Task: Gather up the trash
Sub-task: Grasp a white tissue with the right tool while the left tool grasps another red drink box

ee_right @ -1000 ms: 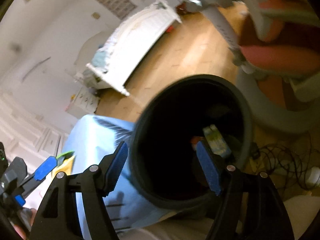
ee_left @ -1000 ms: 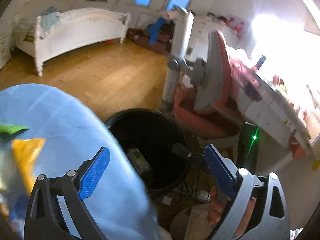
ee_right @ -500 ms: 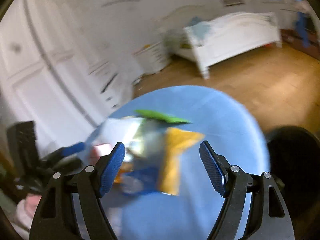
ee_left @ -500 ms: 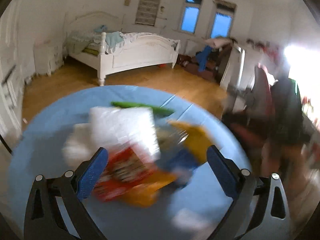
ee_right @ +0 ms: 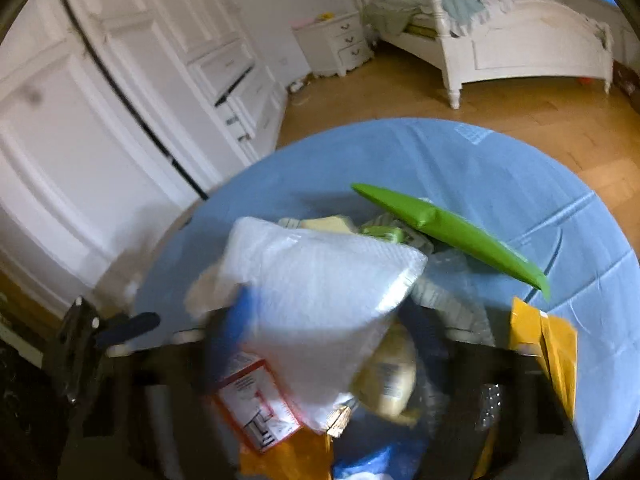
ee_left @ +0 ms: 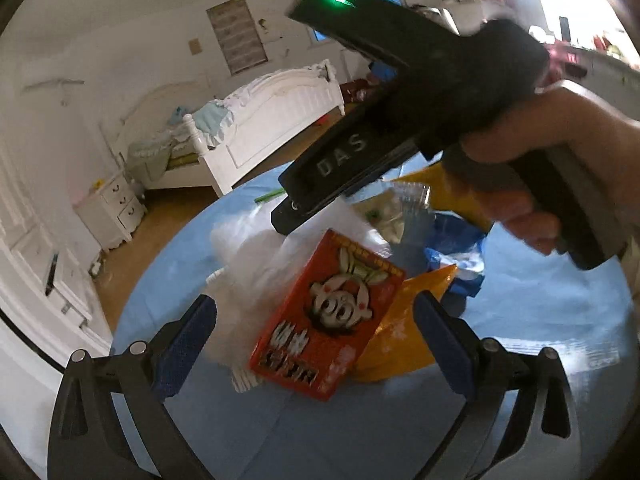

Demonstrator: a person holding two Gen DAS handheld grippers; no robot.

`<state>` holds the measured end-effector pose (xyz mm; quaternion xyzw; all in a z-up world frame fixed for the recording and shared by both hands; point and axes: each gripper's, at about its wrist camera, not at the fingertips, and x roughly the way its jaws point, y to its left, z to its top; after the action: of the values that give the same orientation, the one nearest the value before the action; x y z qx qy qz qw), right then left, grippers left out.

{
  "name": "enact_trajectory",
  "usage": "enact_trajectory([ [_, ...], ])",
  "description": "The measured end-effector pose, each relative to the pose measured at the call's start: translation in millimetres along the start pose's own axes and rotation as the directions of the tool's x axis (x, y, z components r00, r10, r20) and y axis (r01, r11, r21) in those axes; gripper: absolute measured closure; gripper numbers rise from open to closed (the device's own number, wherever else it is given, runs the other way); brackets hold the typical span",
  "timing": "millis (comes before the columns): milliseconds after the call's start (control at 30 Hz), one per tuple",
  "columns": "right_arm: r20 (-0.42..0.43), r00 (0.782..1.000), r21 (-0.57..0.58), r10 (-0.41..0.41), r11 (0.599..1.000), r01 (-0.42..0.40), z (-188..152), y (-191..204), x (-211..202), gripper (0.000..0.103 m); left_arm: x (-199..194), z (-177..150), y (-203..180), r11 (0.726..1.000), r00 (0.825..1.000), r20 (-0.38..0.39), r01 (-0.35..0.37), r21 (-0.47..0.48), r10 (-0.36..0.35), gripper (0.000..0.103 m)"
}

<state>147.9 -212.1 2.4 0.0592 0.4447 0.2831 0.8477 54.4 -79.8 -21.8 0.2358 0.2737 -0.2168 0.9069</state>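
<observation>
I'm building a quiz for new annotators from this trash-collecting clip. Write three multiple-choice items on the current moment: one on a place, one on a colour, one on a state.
1. Where does the pile of wrappers lie?
A. on the bed
B. on the round blue table
C. on the wooden floor

2. What colour is the long pointed piece at the far side of the pile?
A. green
B. red
C. black

3. How does the left tool stand?
A. shut on the red packet
B. shut and empty
C. open, holding nothing

Answers:
1. B: the red packet, white bag and yellow wrapper all rest on the blue table.
2. A: the green piece is bright green in the right wrist view.
3. C: the left tool has its blue pads spread wide on either side of the packet, gripping nothing.
</observation>
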Motion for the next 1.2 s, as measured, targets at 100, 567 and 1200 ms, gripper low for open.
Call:
enact_trajectory([
  [100,0.061,0.998,-0.001,0.032,0.999,-0.032,-5.8,3.4,-22.5,0.084,3.5,4.7,6.0,1.000,1.000,0.012,0.003,-0.022,-0.003,0.005],
  [567,0.369,0.928,0.065,-0.045,0.998,0.022,-56.7,-28.3,-149.2,0.093,19.1,-0.5,26.2,0.977,0.994,-0.047,0.088,-0.193,-0.099,0.052],
  [1200,0.443,0.896,0.178,-0.040,0.983,-0.044,-122.3,-81.6,-187.5,0.093,-42.8,41.4,24.9,0.911,0.986,0.100,0.160,-0.379,-0.131,0.053],
])
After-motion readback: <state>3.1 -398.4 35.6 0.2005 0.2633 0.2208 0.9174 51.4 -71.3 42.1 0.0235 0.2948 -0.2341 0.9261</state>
